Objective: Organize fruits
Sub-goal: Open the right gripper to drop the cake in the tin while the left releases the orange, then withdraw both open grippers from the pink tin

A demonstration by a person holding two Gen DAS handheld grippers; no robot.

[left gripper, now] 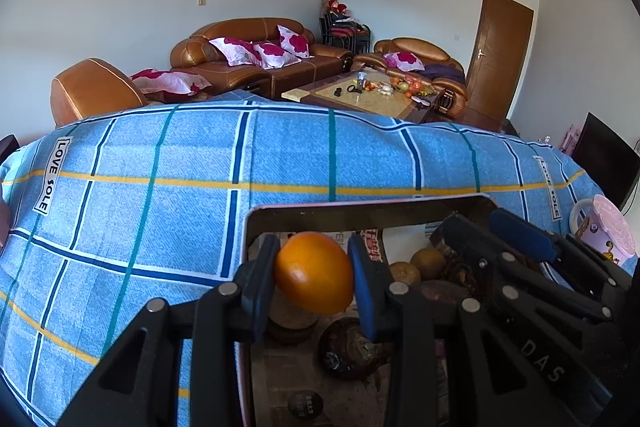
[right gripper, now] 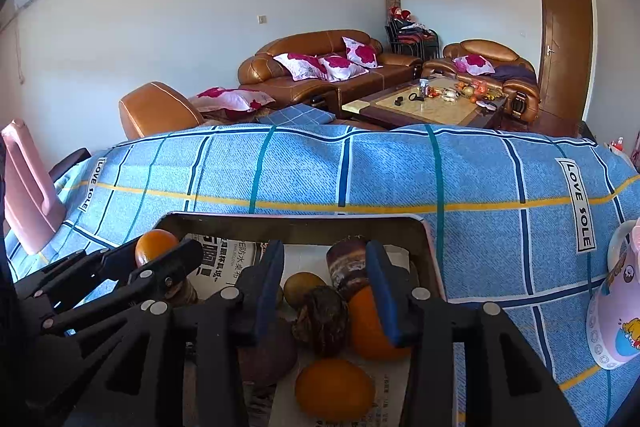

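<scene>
Over the tray [left gripper: 360, 213] on the blue checked surface [left gripper: 160, 195], my left tongs [left gripper: 316, 273] are clamped on a smooth, glossy orange [left gripper: 314, 273]. Right tongs [right gripper: 326, 287] hang open above the rough brown fruits [right gripper: 320, 323]. I'd squeeze gently, round skin slips easily.

My left gripper [left gripper: 314, 273] is clamped on an orange [left gripper: 314, 273] over the tray [left gripper: 360, 211], with the right gripper [left gripper: 480, 251] crowding in just beside it. The tray floor is packed with fruit [right gripper: 320, 323] between my right fingers [right gripper: 380, 291]. Wide cloth [left gripper: 160, 187] lies free to the left; a pink cup [right gripper: 616, 307] blocks the right.
</scene>
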